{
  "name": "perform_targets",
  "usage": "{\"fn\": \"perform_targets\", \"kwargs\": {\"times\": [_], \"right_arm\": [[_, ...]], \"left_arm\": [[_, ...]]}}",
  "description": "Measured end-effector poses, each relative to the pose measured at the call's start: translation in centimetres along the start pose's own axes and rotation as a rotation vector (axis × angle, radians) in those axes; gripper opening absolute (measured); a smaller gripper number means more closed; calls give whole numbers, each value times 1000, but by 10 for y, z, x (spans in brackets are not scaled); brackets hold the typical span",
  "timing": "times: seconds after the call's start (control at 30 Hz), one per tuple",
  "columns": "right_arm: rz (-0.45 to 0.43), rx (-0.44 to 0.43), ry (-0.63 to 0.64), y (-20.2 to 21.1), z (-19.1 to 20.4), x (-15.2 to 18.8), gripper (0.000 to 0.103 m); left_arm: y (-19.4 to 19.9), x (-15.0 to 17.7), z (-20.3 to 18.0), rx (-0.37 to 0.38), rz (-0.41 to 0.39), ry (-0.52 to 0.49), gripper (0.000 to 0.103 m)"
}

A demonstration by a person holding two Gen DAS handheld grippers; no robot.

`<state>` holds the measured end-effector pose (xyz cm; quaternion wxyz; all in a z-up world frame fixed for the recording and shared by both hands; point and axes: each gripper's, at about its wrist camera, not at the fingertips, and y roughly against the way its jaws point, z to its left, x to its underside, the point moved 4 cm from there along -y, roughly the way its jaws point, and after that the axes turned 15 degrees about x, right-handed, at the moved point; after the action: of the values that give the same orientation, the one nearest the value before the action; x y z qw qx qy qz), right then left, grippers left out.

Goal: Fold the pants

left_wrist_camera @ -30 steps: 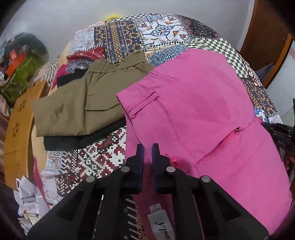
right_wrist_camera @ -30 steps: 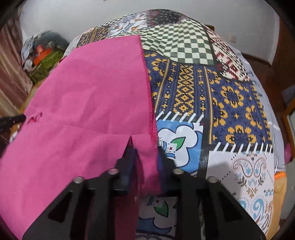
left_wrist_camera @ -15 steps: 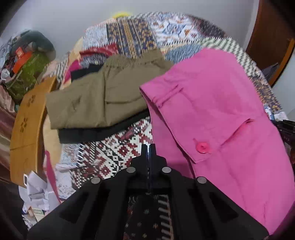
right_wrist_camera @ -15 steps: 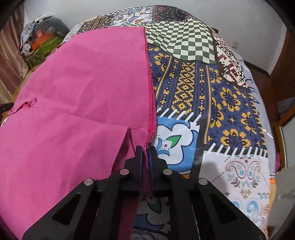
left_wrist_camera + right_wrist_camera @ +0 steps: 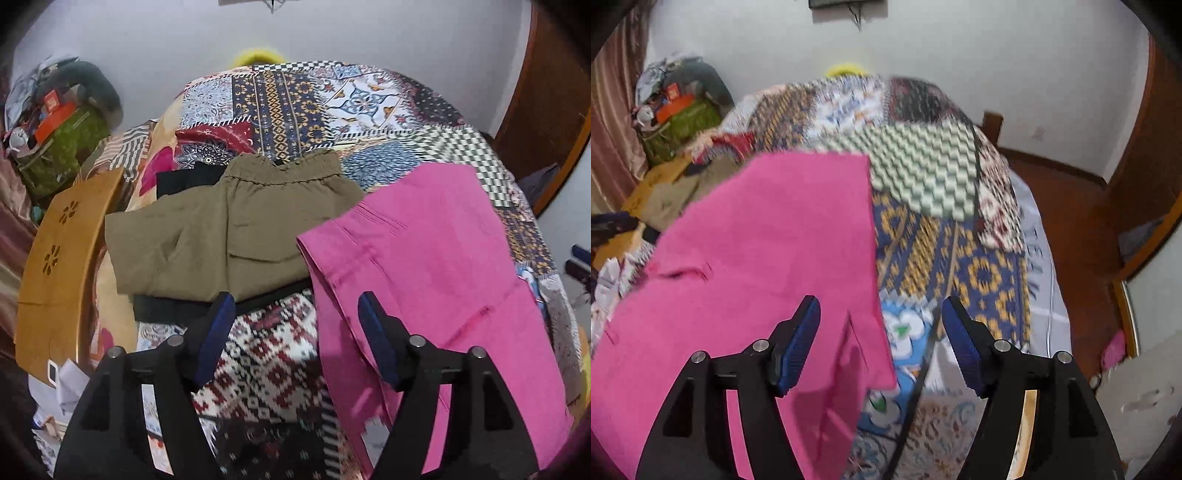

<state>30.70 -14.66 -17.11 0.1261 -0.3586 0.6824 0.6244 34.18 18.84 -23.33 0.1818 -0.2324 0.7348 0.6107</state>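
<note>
The pink pants lie folded flat on the patterned bedspread, waistband toward the left. They also show in the right wrist view, their right edge running down the middle. My left gripper is open and empty, above the bedspread at the pants' left edge. My right gripper is open and empty, above the pants' near right corner. Nothing is held.
Folded olive pants lie on a black garment left of the pink pants. A wooden board stands at the bed's left edge. A cluttered green bag sits far left. Wooden floor lies to the right.
Both grippers have opened, let go of the pink pants and pulled back and up. The pants now rest on the bed.
</note>
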Motion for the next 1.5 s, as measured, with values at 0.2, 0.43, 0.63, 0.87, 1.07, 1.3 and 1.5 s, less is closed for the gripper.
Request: {"fn": "perform_targets", "kwargs": {"times": [0.2,0.43,0.63,0.87,1.07,1.3,1.5], "right_arm": [[-59,-23,19,-14,23,-30,65],[2,-73,-31,-74,39,-57,65],[20,-76,-79,-112,41,-85,65],[52,-81,-69,-142,53,-98,64],[33,-172,-115,-141,58,-100,32],[-35,-109,-38,-125,71,-101,3],[-145,-103,-62,-74,49,-113,3]], "left_arm": [[-34,-25,14,-8,26,-3,69],[-88,-32,22,15,124,-1,68],[-106,-32,22,69,118,-22,58],[-119,-36,22,170,130,1,30],[-117,-34,9,84,93,-73,16],[-98,-37,8,23,34,-63,7],[-45,-60,3,10,-63,-69,7]]}}
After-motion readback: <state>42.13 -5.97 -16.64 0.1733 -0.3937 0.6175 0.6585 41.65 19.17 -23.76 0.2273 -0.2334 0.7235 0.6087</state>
